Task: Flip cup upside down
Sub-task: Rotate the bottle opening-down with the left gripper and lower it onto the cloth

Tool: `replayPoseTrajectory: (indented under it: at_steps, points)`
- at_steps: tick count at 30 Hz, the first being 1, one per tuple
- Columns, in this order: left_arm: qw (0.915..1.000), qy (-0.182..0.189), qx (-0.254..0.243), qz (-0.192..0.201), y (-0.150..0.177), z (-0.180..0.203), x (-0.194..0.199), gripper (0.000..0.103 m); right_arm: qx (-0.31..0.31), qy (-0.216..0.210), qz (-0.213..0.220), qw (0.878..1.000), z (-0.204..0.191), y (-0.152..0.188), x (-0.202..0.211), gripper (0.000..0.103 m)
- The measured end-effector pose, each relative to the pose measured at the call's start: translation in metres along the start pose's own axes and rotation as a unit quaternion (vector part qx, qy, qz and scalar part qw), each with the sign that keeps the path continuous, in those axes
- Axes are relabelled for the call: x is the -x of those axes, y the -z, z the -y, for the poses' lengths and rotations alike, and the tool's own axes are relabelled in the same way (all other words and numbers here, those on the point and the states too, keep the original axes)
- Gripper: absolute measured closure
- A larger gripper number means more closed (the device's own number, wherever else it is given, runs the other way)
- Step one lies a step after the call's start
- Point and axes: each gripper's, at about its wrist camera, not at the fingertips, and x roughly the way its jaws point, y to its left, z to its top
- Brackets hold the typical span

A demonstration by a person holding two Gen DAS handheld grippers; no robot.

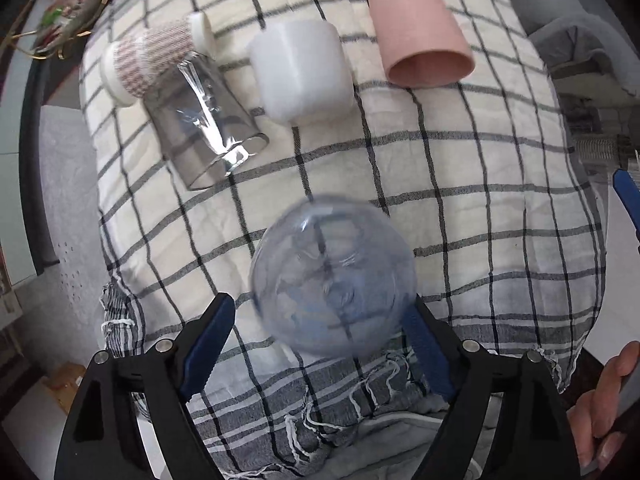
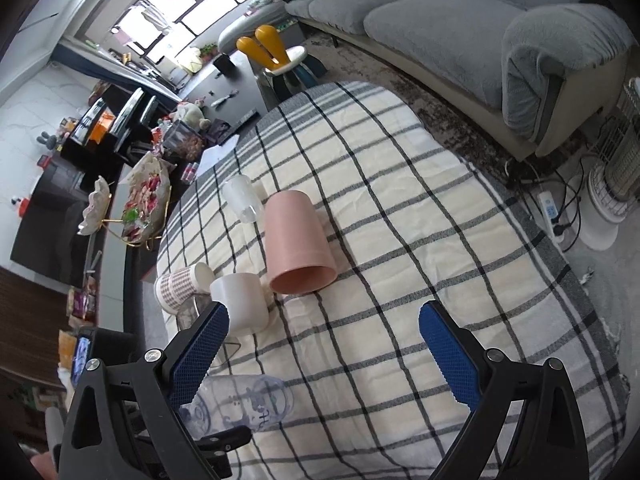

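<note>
A clear bluish plastic cup sits between the fingers of my left gripper, blurred, its round end facing the camera. The jaws stand wide and the left pad is clear of the cup, so the gripper is open. In the right wrist view the same cup lies tilted on its side low at the left, with printed marks on it. My right gripper is open and empty above the checked cloth.
On the cloth lie a pink cup on its side, a white mug, a clear glass on its side and a patterned paper cup. A grey sofa and a heater stand beyond the table.
</note>
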Motion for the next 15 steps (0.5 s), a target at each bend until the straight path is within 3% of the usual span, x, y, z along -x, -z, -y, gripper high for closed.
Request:
replayPoseTrajectory:
  at_steps: [7,11,15]
  points:
    - [0.9921,-0.003,0.036,0.120,0.053,-0.011,0.022,0.015,0.062,0.003,0.036,0.997,-0.018,0.022,0.029,0.007]
    - [0.9751,-0.019,0.060,0.213,0.081,-0.016,0.034,0.015,0.106,0.014,0.065,0.992,-0.027,0.038,0.042,0.007]
    - [0.9563,-0.023,0.081,0.280,0.098,-0.021,0.039,0.013,0.143,0.019,0.085,0.986,-0.034,0.053,0.048,0.007]
